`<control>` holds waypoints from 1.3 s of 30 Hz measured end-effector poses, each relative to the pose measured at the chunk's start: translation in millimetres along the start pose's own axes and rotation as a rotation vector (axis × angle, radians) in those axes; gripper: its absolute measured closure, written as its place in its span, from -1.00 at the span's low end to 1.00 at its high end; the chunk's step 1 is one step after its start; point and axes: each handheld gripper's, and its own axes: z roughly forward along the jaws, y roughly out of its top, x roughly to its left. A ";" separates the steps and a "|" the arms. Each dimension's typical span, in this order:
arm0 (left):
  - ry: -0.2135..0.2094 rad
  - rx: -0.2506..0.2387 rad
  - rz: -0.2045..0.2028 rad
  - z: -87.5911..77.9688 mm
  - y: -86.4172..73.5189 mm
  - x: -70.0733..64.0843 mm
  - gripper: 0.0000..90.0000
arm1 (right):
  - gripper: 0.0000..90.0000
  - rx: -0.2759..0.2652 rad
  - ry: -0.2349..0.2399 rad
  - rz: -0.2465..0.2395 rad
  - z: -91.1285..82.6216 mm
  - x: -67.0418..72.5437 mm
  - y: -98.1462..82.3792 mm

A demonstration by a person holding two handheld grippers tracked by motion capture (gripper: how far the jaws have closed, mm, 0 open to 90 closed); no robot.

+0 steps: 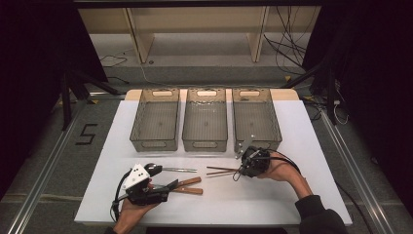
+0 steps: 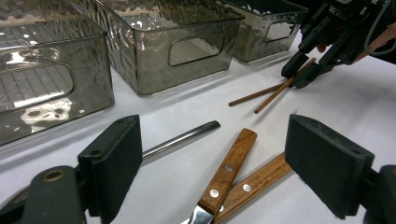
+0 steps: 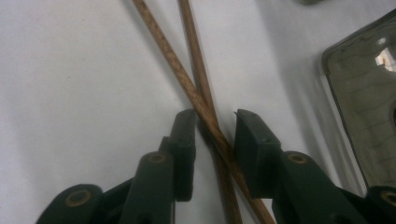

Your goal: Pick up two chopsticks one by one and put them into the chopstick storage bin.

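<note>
Two thin brown chopsticks [image 1: 221, 170] lie crossed on the white table [image 1: 292, 195] in front of the right bin. My right gripper [image 1: 242, 168] is down at their right ends. In the right gripper view its jaws [image 3: 215, 123] straddle the crossing chopsticks [image 3: 163, 37] with a narrow gap on each side. My left gripper [image 1: 168, 187] rests near the front left, open wide. Between its pads [image 2: 219, 140] lie two wooden-handled knives [image 2: 229, 168] and a metal utensil handle [image 2: 182, 139].
Three smoky see-through bins stand in a row at the back of the table: left [image 1: 156, 119], middle [image 1: 205, 119], right [image 1: 255, 117]. A small metal piece leans at the right bin's front wall [image 1: 242, 151].
</note>
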 end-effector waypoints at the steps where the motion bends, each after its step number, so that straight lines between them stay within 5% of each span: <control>1: 0.001 -0.001 0.000 0.1 -0.1 0.0 -0.58 | 0.64 -0.004 0.000 -0.007 0.1 0.2 -0.2; 9: 0.000 0.001 -0.001 0.1 0.0 0.1 -0.58 | 0.79 -0.004 -0.015 -0.063 0.0 2.8 -0.2; 39: 0.001 0.006 0.004 0.5 -0.3 0.4 -0.58 | 0.88 -0.027 -0.038 -0.033 -5.9 5.7 1.2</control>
